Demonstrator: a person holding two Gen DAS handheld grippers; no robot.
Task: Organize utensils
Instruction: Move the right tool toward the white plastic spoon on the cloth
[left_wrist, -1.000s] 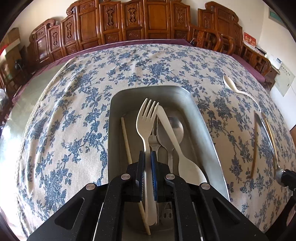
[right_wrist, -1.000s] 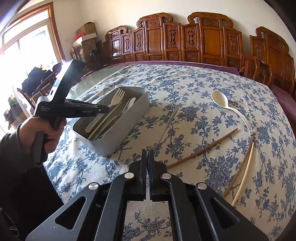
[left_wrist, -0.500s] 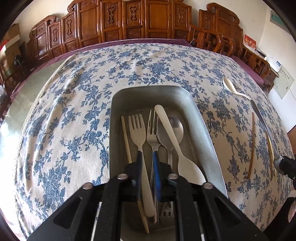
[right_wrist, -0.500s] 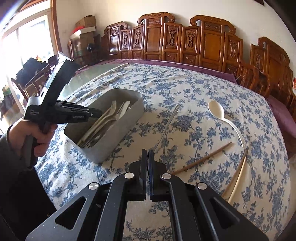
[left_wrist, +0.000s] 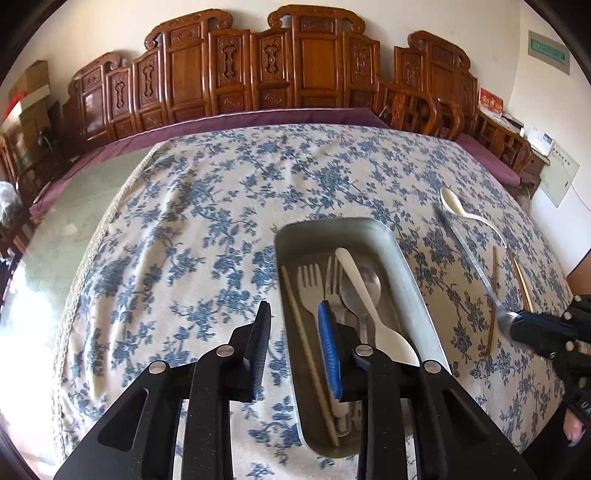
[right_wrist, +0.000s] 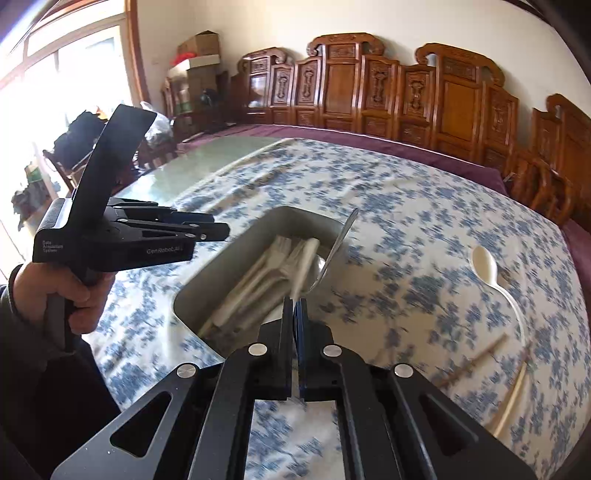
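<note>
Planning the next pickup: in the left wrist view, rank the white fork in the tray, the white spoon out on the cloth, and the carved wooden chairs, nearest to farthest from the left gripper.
1. White fork, in the metal tray, just beyond the left gripper, whose jaws are opening and empty.
2. White spoon, on the cloth, far right.
3. Carved wooden chairs, behind the table.

Left gripper (left_wrist: 293, 332): matte black angular two-finger tool with silver round screws on its linkage arms and triangular cut-outs further back. One ribbed pad (left_wrist: 330, 349) is blue, the other black. Seen from the right wrist camera, its pistol-style body carries small white lettering and a flat black plate rising behind. Right gripper (right_wrist: 294, 314): the same black build and silver screws. A dark sleeve (right_wrist: 22, 354) sits below the handle.
</note>
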